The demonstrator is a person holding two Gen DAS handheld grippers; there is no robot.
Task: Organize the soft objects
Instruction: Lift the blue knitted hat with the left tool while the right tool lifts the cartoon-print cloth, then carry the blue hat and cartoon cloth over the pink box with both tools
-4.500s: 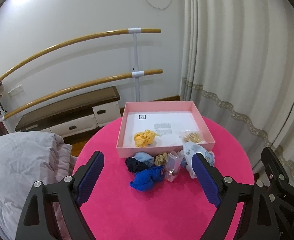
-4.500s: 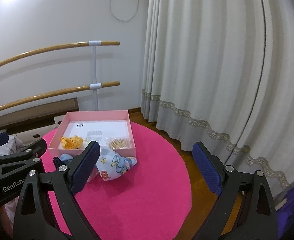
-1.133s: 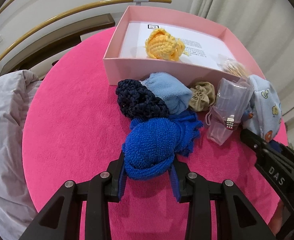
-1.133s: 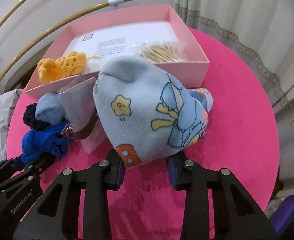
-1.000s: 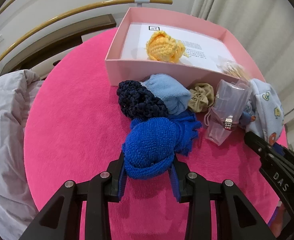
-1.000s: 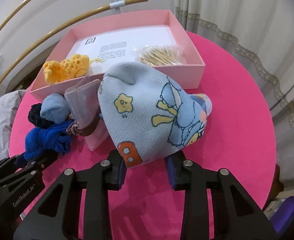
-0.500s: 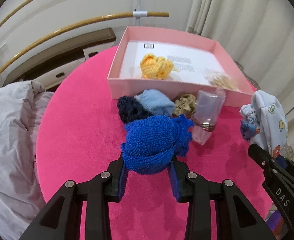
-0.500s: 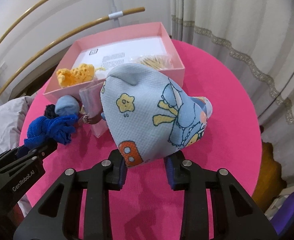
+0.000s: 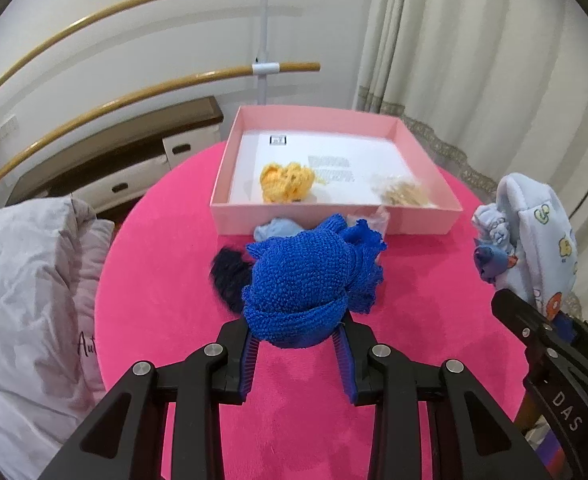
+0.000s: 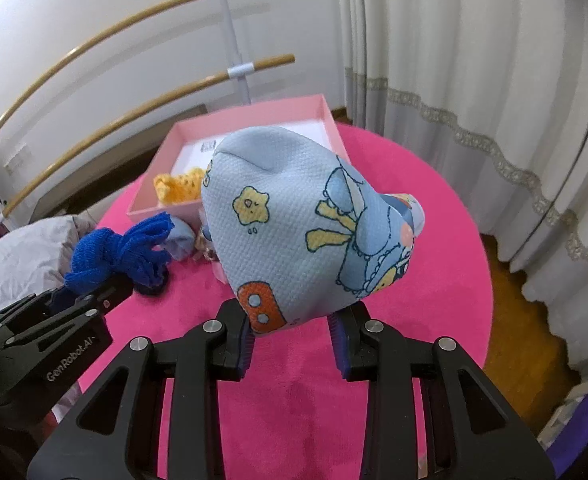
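Blue knit [image 9: 301, 280] one, printed cloth [image 10: 313, 228] one, both gripper-held.

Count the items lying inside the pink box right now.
2: a yellow crocheted piece near the front wall of the pink box, left of centre, and a clear bag of thin sticks at its front right. Anything close behind the front wall may be hidden.

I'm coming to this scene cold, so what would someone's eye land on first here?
Two soft bundles held up over the bright pink round table: the left gripper clamps a royal-blue knitted piece, the right gripper a pale-blue cartoon-print cloth. Behind them on the table sits an open pink box with a yellow crocheted item inside.
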